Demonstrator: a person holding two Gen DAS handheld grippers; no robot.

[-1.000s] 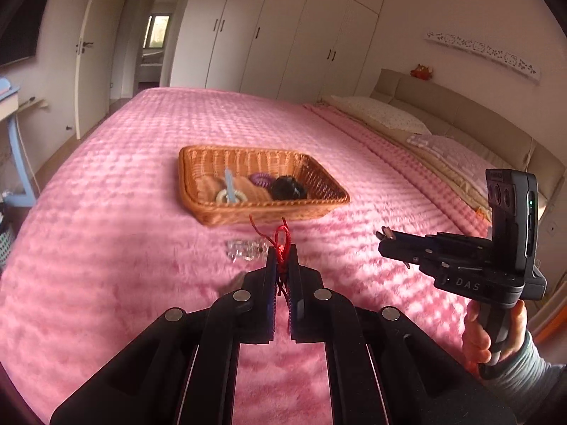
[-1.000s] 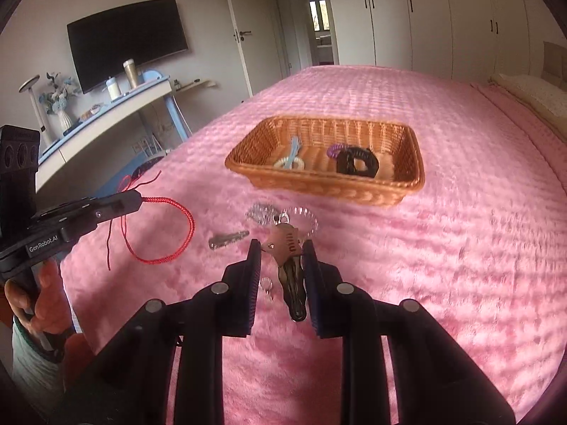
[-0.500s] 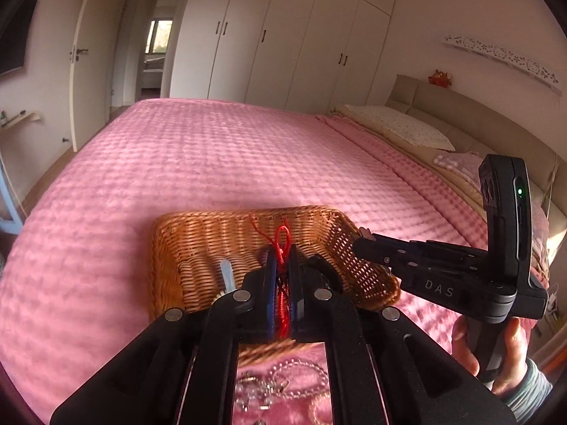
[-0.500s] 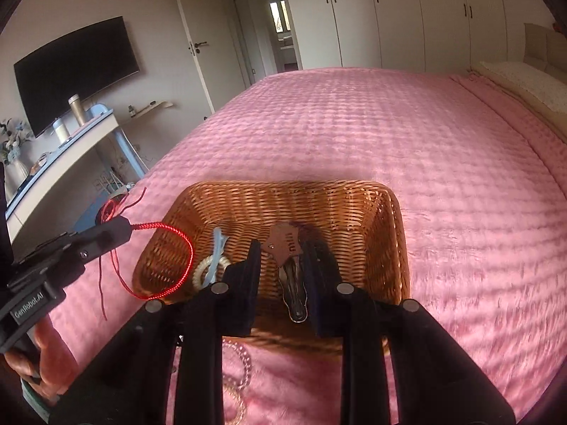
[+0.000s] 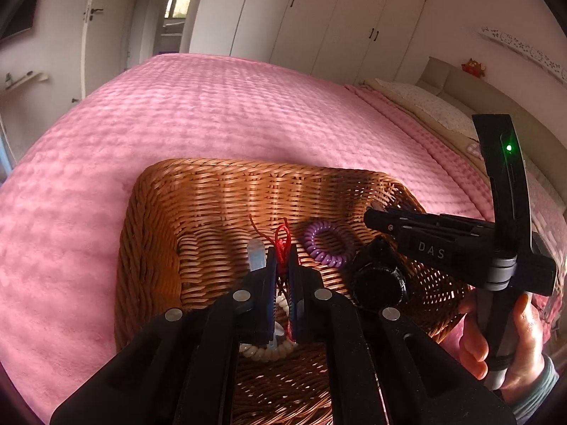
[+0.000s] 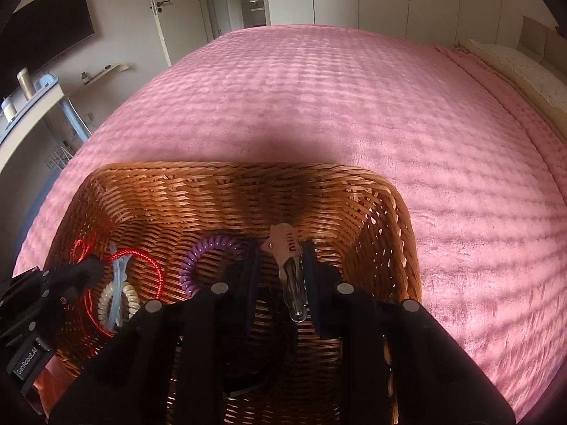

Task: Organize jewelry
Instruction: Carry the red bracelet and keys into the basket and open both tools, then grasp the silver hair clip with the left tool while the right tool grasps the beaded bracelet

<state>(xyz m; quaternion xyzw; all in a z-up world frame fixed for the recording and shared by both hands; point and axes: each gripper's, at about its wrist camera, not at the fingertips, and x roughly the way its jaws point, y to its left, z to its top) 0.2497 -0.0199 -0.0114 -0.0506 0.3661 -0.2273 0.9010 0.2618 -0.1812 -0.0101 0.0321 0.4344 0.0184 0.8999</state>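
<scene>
A wicker basket (image 5: 212, 191) (image 6: 219, 184) lies on the pink bed. My left gripper (image 5: 282, 253) (image 6: 90, 269) is shut on a red cord bracelet (image 5: 282, 244) (image 6: 141, 265) and holds it over the basket's inside. My right gripper (image 6: 280, 251) (image 5: 372, 212) hangs over the basket's right part; its jaws stand apart, and a hair clip with a pink tag (image 6: 288, 251) lies against the right finger. In the basket lie a purple coil hair tie (image 5: 327, 244) (image 6: 209, 251), a cream coil tie (image 6: 122, 301), a pale blue strip (image 5: 256, 256) and a black watch (image 5: 379, 283).
The pink bedspread (image 6: 354, 106) spreads out beyond the basket. Pillows (image 5: 425, 106) and a headboard are at the right. White wardrobes stand at the far end. A desk (image 6: 32, 106) stands at the left of the bed.
Both grippers have moved forward from the bedspread to over the basket, carrying the red bracelet and the hair clip. The right jaws have spread wider around the clip.
</scene>
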